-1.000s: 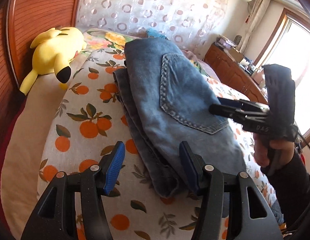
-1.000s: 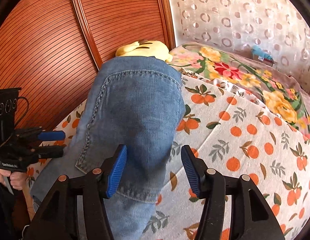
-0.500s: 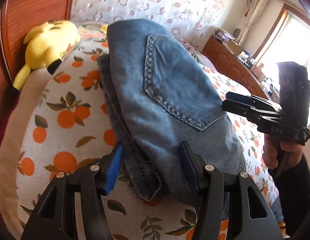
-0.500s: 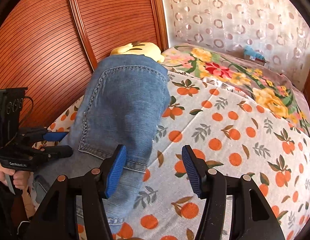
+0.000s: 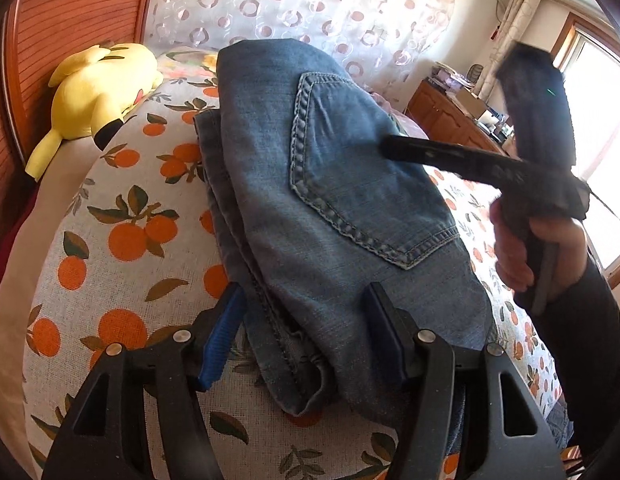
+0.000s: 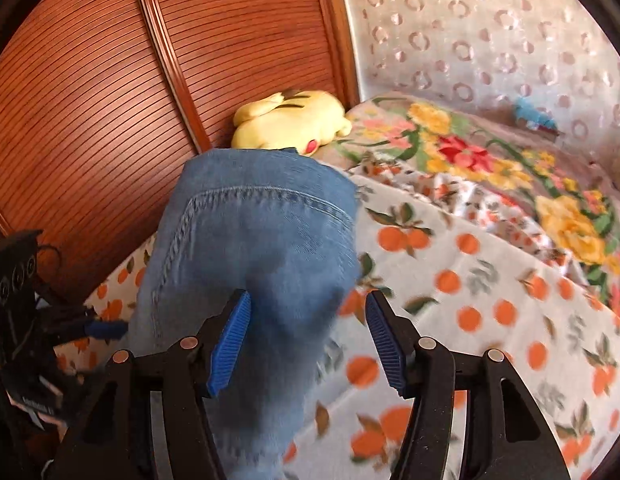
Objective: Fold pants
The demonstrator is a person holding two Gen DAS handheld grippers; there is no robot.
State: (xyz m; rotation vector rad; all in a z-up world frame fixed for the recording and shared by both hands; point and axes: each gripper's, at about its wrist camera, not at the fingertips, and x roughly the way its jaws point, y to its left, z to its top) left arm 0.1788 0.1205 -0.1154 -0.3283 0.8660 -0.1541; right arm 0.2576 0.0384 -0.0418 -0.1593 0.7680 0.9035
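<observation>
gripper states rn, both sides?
Left gripper: open, fingers straddling the near edge of the folded jeans, not clamped.
Right gripper: open, holding nothing, over the jeans' edge.

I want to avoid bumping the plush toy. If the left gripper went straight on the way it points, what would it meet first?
Probably the folded jeans: the left gripper is open, with their near edge already between its fingers. The yellow plush sits far off to the left.

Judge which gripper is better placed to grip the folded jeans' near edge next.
Left. The left gripper is open with its jaws straddling the near edge of the folded jeans; the right gripper is open over the far side.
</observation>
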